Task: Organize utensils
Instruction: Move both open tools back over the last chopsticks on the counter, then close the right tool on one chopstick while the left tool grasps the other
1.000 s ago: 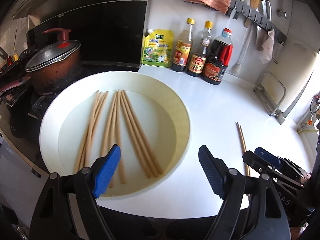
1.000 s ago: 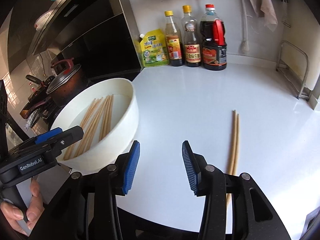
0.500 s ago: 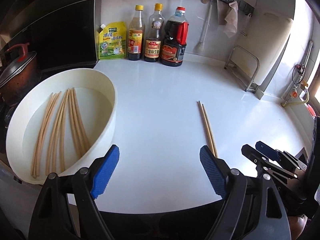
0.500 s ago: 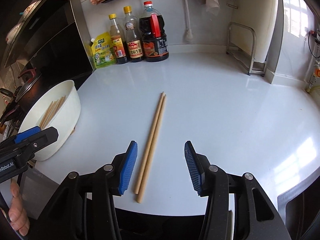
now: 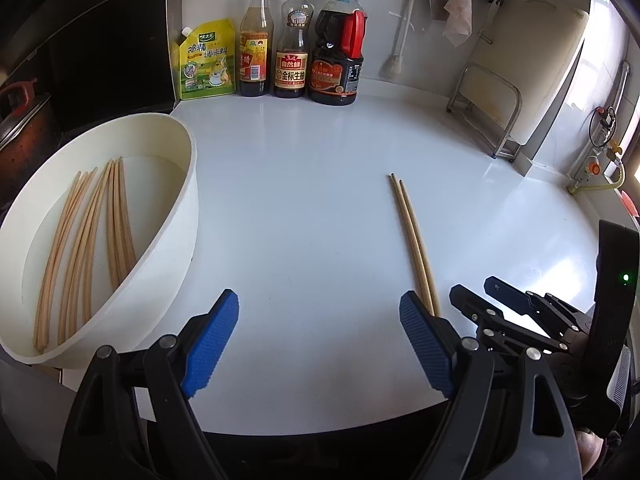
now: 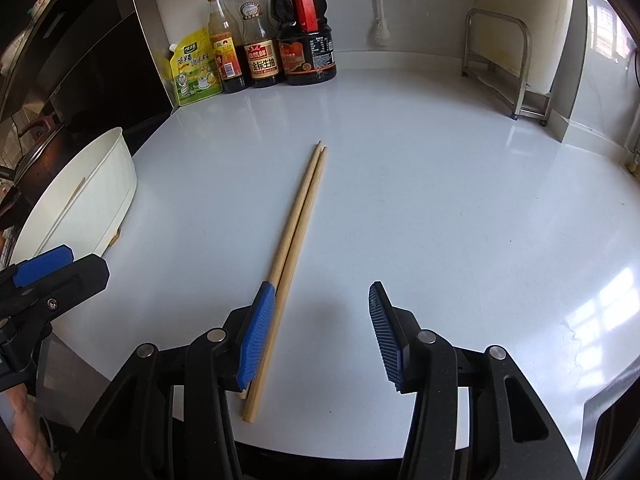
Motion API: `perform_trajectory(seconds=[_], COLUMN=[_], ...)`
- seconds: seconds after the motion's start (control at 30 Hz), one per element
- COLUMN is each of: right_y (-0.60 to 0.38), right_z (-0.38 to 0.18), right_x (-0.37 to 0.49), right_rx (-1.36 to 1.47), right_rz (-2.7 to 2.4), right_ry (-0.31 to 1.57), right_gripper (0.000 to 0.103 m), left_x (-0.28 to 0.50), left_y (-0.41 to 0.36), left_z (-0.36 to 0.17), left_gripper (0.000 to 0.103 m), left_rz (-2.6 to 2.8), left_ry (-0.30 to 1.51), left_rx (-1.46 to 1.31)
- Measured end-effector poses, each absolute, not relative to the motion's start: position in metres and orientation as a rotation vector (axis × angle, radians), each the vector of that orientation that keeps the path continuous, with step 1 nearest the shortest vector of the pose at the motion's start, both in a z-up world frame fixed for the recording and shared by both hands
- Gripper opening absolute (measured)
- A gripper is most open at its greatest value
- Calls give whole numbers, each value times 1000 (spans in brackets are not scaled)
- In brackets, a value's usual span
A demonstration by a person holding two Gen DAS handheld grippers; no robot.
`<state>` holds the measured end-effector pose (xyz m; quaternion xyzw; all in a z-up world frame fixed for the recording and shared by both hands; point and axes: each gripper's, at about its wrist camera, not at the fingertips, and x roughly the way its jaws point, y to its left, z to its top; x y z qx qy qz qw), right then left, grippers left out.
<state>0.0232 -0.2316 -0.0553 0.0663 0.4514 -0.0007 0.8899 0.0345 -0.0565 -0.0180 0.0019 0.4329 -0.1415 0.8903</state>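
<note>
A pair of wooden chopsticks (image 6: 298,224) lies side by side on the white counter; it also shows in the left wrist view (image 5: 412,236). A white bowl (image 5: 188,216) at the left holds several more chopsticks (image 5: 86,236); the bowl also shows in the right wrist view (image 6: 108,184). My left gripper (image 5: 316,340) is open and empty, between the bowl and the pair. My right gripper (image 6: 320,332) is open and empty, its left finger (image 6: 258,332) lying over the near end of the pair.
Three sauce bottles (image 5: 294,40) and a yellow pouch (image 5: 204,62) stand along the back wall. A metal rack (image 5: 486,108) stands at the back right. A stove with a pot (image 5: 20,120) is left of the bowl. The counter edge runs near my fingers.
Both grippers have swung right, away from the bowl. The pair of chopsticks now sits beside my right gripper's left finger. Both grippers stay open.
</note>
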Motion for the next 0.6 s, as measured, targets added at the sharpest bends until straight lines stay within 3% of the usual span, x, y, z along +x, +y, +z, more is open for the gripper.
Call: perform_trajectory(seconds=[0.6], right_y=[-218], right_z=[-69], right_x=[38], right_rx=[40], right_rz=[-31], right_ry=[970], right_gripper=[47], left_x=[43], left_y=[-57], left_z=[-27], left_gripper=[81], left_rz=[-300], left_ry=[938], left_rx=[-21])
